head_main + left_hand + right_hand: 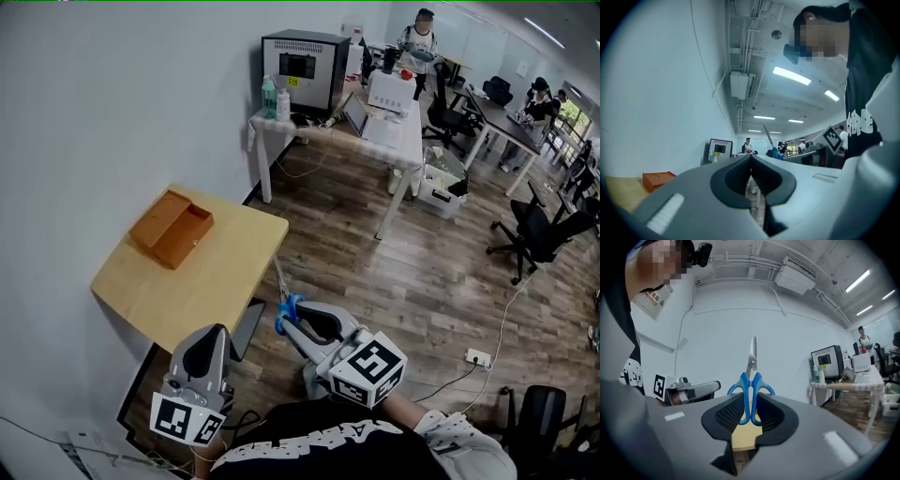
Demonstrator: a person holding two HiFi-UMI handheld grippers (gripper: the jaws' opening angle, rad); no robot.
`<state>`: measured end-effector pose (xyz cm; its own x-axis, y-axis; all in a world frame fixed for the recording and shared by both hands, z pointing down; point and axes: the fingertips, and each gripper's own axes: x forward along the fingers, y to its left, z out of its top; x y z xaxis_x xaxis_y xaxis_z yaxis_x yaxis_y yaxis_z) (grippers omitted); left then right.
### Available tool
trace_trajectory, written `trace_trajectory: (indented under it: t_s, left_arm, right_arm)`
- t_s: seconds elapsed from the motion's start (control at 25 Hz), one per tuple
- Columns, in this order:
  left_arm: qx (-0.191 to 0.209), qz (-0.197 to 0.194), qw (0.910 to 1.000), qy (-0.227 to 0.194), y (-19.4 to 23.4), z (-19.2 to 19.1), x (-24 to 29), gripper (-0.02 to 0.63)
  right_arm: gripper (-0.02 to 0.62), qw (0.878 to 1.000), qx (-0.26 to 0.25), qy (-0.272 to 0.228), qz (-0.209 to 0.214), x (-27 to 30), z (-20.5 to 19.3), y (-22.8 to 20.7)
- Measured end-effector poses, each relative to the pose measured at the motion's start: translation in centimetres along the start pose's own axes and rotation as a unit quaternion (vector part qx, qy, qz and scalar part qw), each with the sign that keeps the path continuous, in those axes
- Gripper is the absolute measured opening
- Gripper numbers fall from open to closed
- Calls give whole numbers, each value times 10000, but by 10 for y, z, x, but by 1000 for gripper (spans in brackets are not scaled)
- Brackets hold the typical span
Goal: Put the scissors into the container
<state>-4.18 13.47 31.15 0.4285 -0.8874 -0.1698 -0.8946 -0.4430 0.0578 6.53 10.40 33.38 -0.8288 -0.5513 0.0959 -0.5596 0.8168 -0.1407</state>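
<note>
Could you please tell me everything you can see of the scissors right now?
The scissors have blue plastic-looking handle loops and slim metal blades, closed together, joined at a silver pivot. The right gripper holds them in the air, its jaws clamping the two loops from either side, blades pointing straight out ahead of it. In the head view they hang beside the wooden table's edge, short of the orange container. Nothing else touches them.

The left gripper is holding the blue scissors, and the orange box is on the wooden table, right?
Not the left gripper: it is shut and empty. It is the right gripper that holds the blue scissors by the handles, as the right gripper view shows. The rest is right: the orange box is on the wooden table.
</note>
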Motion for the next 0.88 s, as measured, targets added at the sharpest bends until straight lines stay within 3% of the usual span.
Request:
trace_trajectory:
  t_s: [0.4,0.88]
  left_arm:
    - [45,-50,9999,148,15,-18,68,2]
    - [182,397,9989,189,37,-28,142,2]
  right_arm:
    - [100,9999,139,-11,-29,22,-3,-65]
    - [100,9991,-4,113,405,57,16,-141]
